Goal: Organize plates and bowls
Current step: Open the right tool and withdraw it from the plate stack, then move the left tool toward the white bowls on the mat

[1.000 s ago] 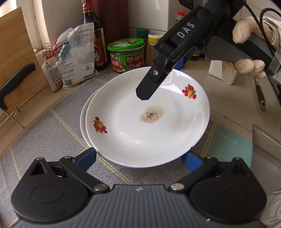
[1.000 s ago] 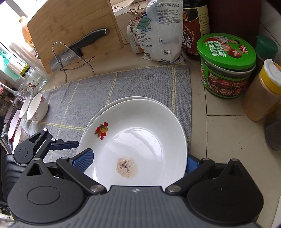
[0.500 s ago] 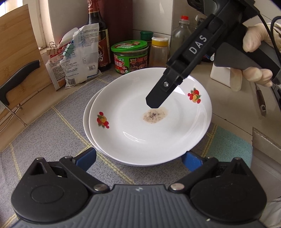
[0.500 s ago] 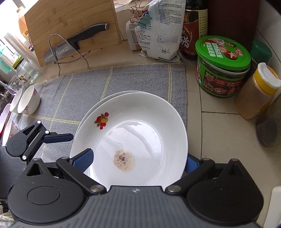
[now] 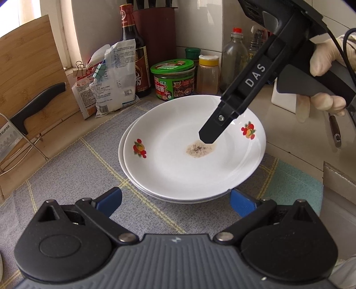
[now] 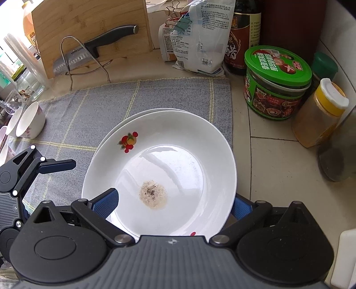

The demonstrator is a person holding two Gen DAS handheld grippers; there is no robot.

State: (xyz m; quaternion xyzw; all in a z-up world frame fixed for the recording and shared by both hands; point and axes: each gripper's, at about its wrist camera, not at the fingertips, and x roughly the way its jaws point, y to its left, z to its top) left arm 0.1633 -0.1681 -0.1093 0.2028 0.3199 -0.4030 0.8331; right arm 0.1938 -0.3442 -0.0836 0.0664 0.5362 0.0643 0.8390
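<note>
Two white plates (image 6: 178, 133) stacked at frame centre, two small bowls (image 6: 30, 121) at left edge, one knife (image 6: 98, 47) upper left, one cutting board (image 6: 89, 20), two clipped bags (image 6: 198, 37) at top, one green-lidded jar (image 6: 277, 82) right, one yellow-capped bottle (image 6: 320, 113), one dark sauce bottle (image 6: 242, 37)

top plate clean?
No: the top plate has a tan, black-speckled residue patch in its middle.

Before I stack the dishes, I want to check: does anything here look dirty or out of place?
Yes. The top plate has a brownish speckled stain in its middle, while it sits on another plate; it looks unwashed.
</note>
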